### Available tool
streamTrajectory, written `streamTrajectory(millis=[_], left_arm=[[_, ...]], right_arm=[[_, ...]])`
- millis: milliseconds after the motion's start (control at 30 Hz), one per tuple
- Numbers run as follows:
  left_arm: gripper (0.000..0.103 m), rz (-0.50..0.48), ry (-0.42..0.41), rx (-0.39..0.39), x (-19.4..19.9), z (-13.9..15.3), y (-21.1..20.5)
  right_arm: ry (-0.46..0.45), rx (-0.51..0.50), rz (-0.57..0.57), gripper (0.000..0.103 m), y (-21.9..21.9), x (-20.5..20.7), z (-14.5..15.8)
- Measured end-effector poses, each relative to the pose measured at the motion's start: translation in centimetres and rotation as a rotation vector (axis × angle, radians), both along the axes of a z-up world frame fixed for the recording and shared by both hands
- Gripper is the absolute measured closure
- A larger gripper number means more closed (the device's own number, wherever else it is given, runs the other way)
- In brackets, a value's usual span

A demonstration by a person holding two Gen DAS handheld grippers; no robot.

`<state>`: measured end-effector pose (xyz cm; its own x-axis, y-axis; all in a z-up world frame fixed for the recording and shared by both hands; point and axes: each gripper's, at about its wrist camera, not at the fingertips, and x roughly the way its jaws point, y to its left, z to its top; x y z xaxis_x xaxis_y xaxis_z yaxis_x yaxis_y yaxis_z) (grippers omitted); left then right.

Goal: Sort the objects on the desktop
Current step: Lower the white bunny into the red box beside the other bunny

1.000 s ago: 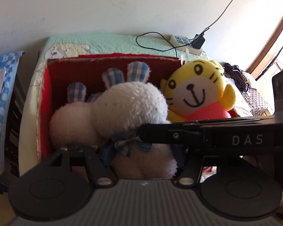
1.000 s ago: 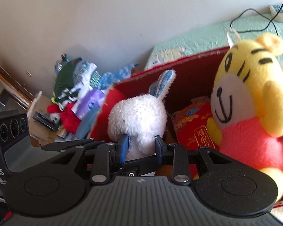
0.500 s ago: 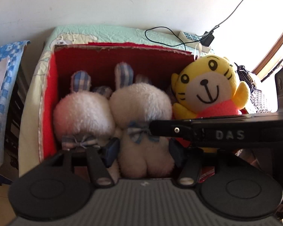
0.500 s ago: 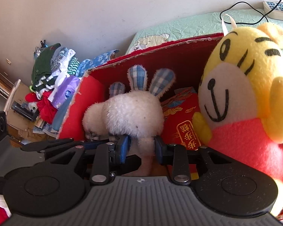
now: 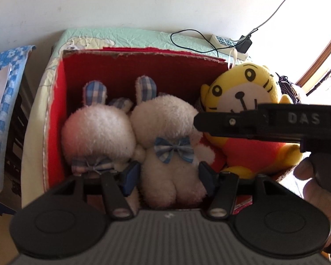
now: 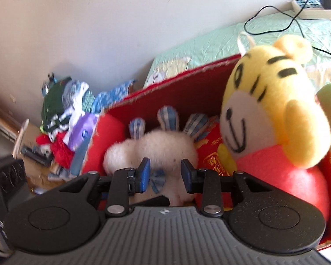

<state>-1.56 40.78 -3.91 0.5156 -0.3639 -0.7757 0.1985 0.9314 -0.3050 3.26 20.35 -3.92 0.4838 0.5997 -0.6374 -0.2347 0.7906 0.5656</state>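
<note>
Two white plush rabbits sit side by side in a red box (image 5: 57, 110). The right rabbit (image 5: 172, 154) wears a blue checked bow, and the left rabbit (image 5: 97, 132) leans on it. A yellow tiger plush (image 5: 242, 101) sits at the box's right end. My left gripper (image 5: 170, 177) is open, its fingers either side of the right rabbit's body without squeezing it. My right gripper (image 6: 164, 177) is open above the rabbits (image 6: 156, 145), beside the tiger (image 6: 264, 110). Its black body also crosses the left wrist view (image 5: 275, 128).
The box (image 6: 176, 81) stands on a pale green cloth (image 5: 132, 37) with a power strip (image 5: 222, 42) and black cables at the back. A heap of clothes (image 6: 64, 110) lies left of the box. Red packets (image 6: 214, 152) lie inside it.
My left gripper's fingers have spread and let go of the right rabbit, which now sits upright in the box beside the other. My right gripper has pulled back a little.
</note>
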Motion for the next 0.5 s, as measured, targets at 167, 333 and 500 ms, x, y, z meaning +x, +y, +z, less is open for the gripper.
streamTrajectory(millis=[167, 333, 500], left_arm=[[0.041, 0.008, 0.005, 0.011, 0.1, 0.0, -0.1], [0.041, 0.028, 0.009, 0.050, 0.3, 0.5, -0.4], [0.038, 0.038, 0.013, 0.075, 0.4, 0.4, -0.7]], right_arm=[[0.046, 0.006, -0.043, 0.074, 0.4, 0.8, -0.7], [0.041, -0.016, -0.018, 0.076, 1.7, 1.3, -0.7], [0.058, -0.003, -0.012, 0.076, 1.6, 1.6, -1.2]])
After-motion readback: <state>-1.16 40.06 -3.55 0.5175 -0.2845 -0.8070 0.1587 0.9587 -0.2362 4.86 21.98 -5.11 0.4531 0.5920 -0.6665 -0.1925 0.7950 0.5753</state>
